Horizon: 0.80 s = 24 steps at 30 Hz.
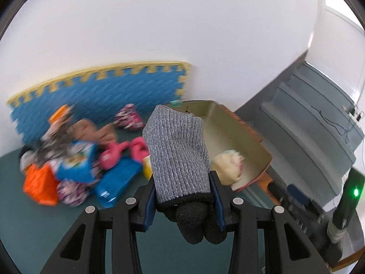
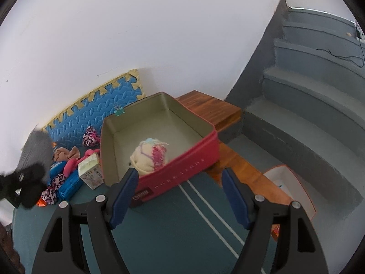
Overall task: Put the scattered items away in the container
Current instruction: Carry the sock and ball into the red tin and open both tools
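Above the floor — left gripper [image 1: 182, 196] clamps grey sock [image 1: 178, 153]

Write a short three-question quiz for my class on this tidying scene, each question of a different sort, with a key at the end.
1. True or false: the left gripper is shut on a grey and black sock.
2. Multiple choice: what already lies inside the red tin? A) a blue packet B) a cream knitted bundle C) a leopard-print pouch
3. Fill in: the right gripper is ____ and holds nothing.

Key
1. True; the sock sits clamped between the blue pads.
2. B; the cream knitted bundle rests on the tin's floor, while the other items lie on the floor beside the tin.
3. Open; its fingers stand wide apart in front of the tin.
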Available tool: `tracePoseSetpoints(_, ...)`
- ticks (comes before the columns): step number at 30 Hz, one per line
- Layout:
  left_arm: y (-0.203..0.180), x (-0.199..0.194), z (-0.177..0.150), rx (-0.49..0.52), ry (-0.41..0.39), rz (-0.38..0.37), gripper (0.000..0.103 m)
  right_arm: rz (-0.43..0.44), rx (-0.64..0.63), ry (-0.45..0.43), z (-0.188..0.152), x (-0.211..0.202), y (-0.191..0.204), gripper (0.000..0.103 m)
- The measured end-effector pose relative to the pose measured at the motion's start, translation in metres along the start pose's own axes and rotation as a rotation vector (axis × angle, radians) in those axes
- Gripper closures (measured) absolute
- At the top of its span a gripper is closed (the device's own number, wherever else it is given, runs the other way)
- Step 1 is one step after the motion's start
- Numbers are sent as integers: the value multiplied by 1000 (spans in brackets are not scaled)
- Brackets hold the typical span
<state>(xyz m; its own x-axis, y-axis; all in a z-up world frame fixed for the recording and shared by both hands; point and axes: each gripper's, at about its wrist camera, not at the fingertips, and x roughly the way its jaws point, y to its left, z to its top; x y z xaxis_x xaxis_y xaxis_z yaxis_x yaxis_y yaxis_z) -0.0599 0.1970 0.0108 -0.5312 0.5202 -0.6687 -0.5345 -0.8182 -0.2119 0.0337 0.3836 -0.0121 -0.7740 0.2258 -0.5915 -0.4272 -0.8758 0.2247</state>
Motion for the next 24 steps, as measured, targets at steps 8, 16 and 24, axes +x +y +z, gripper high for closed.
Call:
tracePoseSetpoints(8,-47,57,35,56,41,-30,60,-12,1,16,-3,3,-10,25)
tracePoseSetpoints(16,-50,91,55,51,45,7,22,-38,-5,27,4,17,-11,25)
tracePoseSetpoints(24,7,66,39,-55,30,25,22,-41,-42,24,11,24,9,25)
